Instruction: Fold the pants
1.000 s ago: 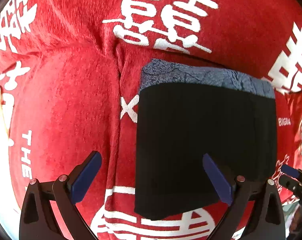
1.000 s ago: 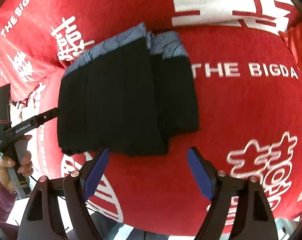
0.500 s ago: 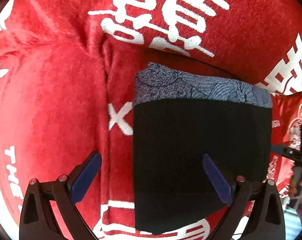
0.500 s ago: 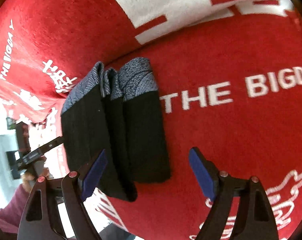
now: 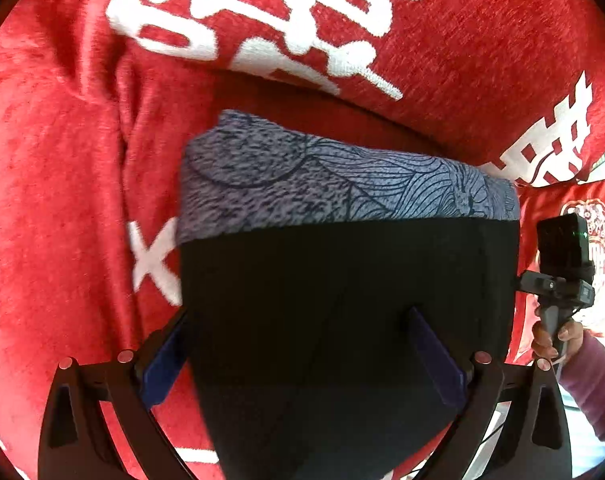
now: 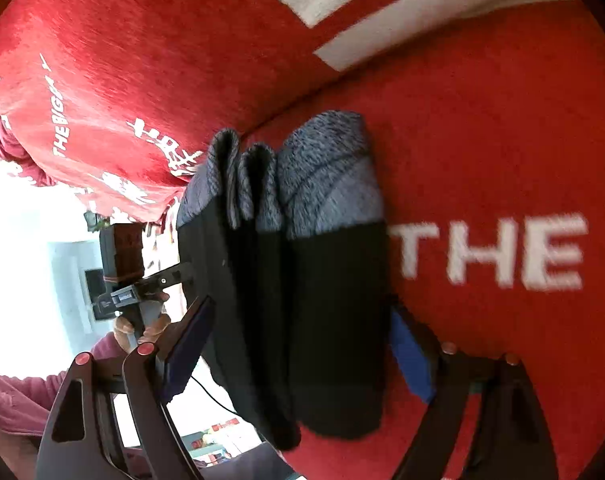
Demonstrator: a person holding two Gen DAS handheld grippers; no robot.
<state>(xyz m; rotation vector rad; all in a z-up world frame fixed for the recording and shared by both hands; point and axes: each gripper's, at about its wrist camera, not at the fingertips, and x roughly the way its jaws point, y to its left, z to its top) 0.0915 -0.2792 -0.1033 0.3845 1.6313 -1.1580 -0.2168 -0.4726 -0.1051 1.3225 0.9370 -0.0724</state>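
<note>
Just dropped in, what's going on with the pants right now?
A person holding a gripper in each hand is working on black pants with a blue-grey patterned waistband, already folded into a layered bundle on the red blanket. The left gripper is open, its fingers straddling the bundle's near end. The right gripper is open too, its fingers on either side of the stacked layers. Neither has clamped down yet.

We see our left gripper (image 5: 298,354) and right gripper (image 6: 298,354) as black triangular-cutout frames with blue finger pads (image 5: 436,358) and red-capped screws (image 5: 482,357), gripped by bare-skinned hands (image 5: 556,338) emerging from mauve knit sleeves (image 5: 594,384).
</note>
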